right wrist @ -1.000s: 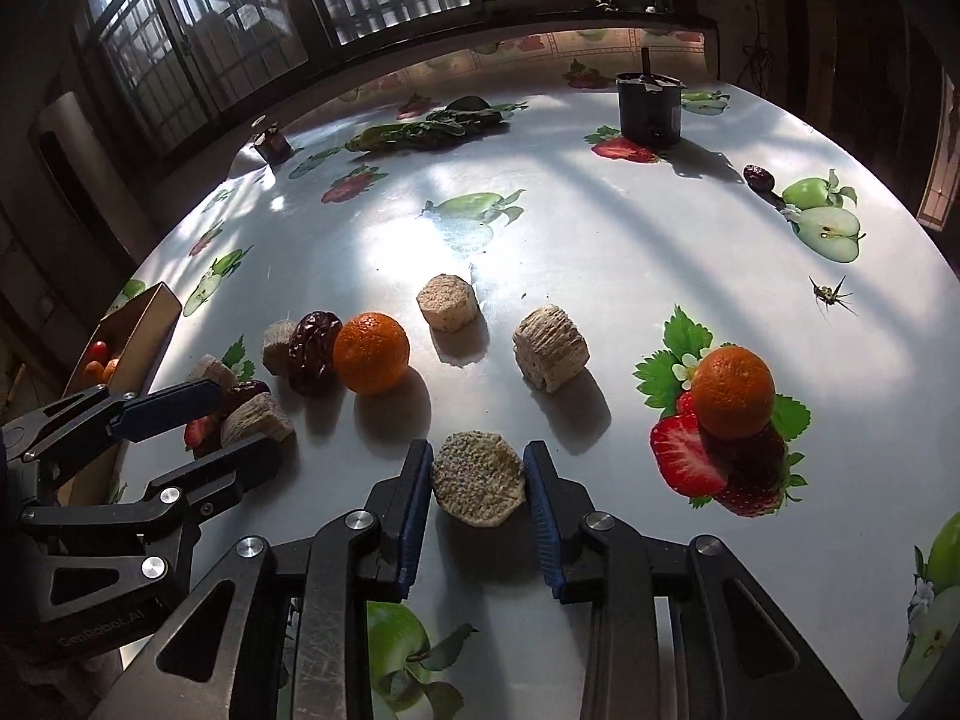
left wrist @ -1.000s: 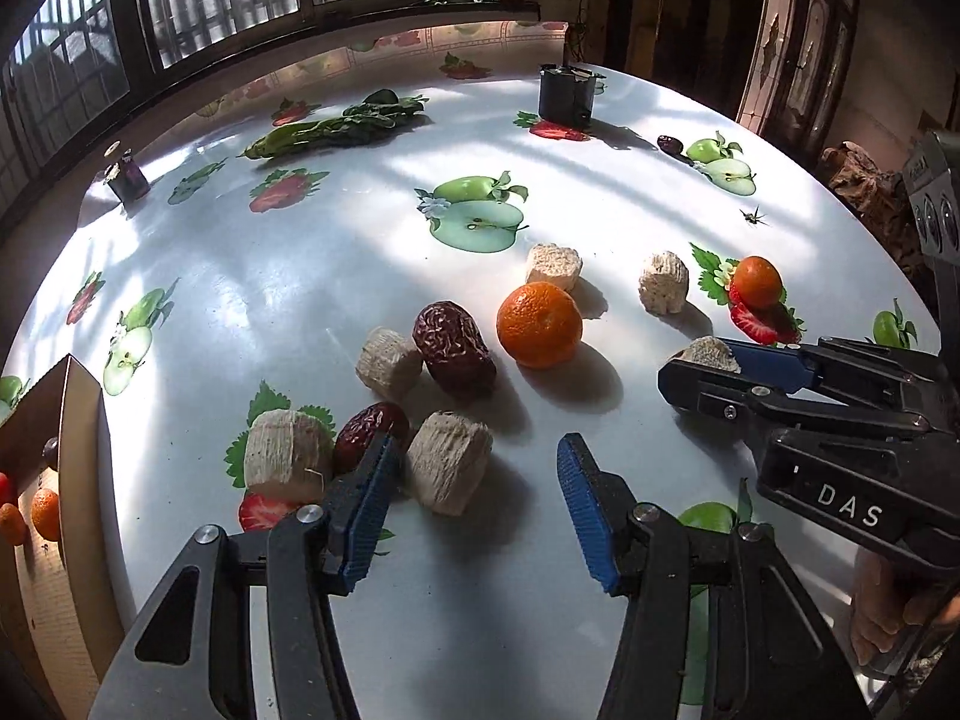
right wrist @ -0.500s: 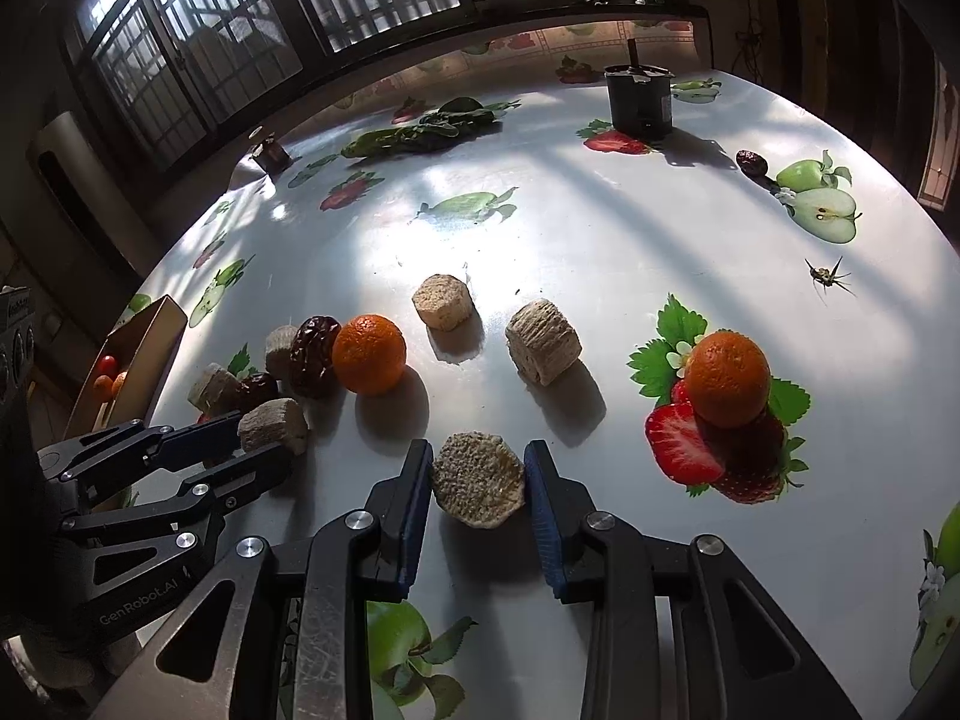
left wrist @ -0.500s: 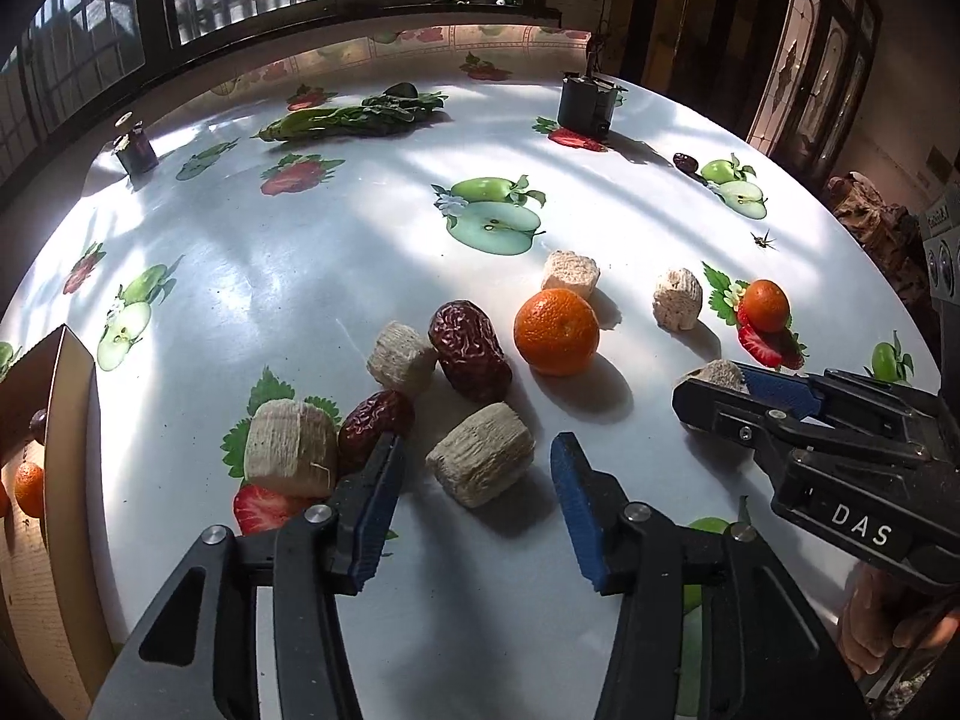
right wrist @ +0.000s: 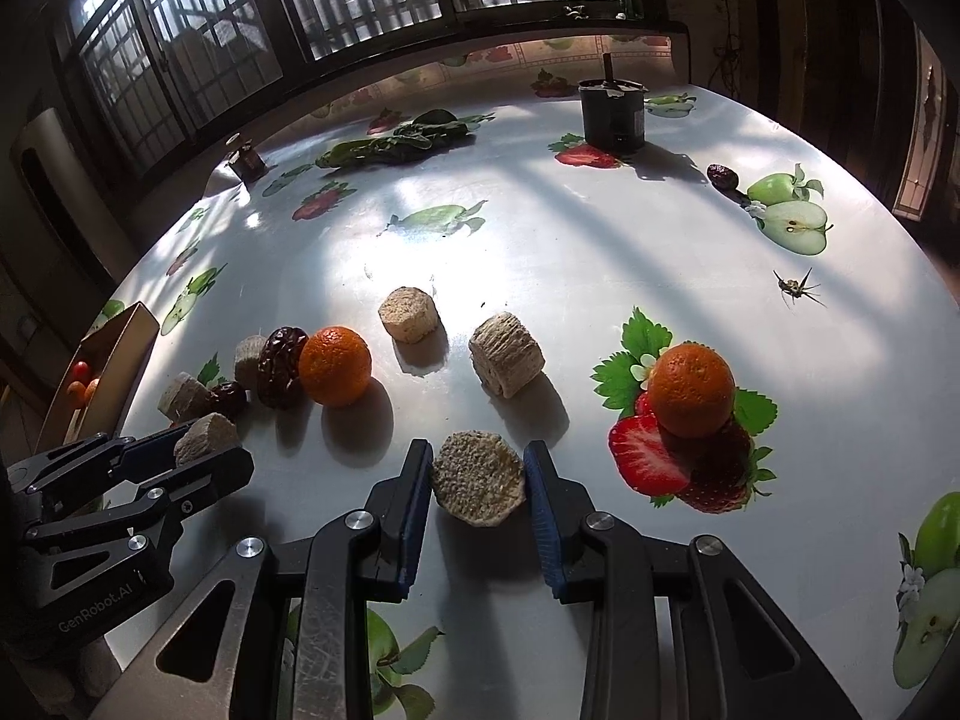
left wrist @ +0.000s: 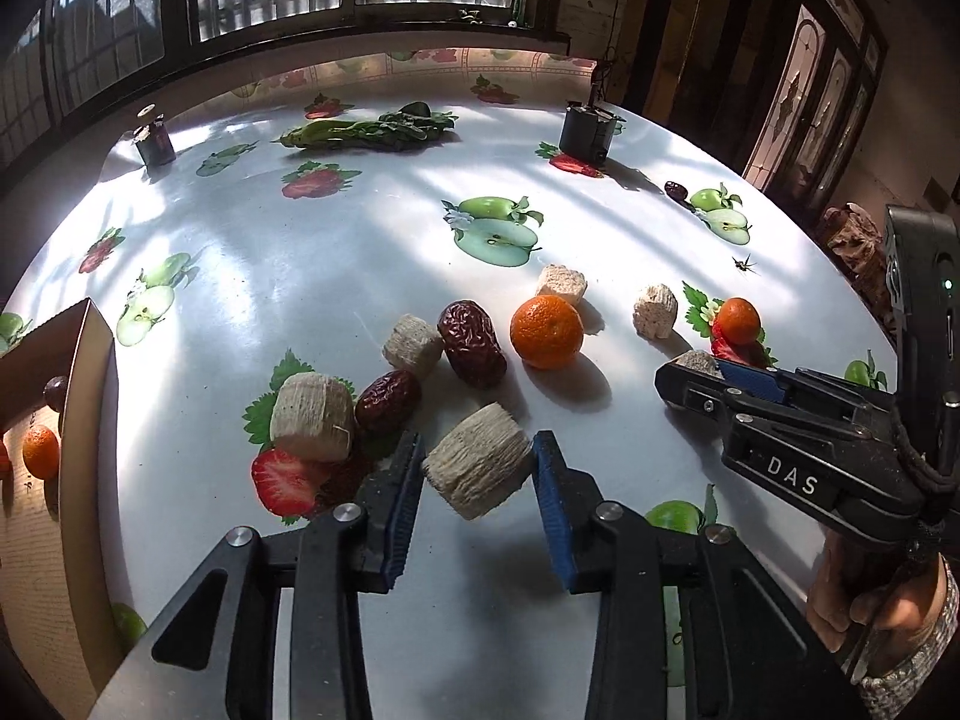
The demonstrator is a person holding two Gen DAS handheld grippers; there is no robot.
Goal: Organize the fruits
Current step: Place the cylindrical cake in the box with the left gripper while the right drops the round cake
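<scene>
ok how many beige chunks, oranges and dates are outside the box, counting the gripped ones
beige chunk: 6
orange: 2
red date: 3
total: 11

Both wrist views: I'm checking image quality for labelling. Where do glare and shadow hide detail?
Left wrist view: sun glare washes out the tablecloth at centre-left; fisheye bends the window frames. Right wrist view: glare on the cloth's middle, dark corners, sharp shadows beside each orange.
</scene>
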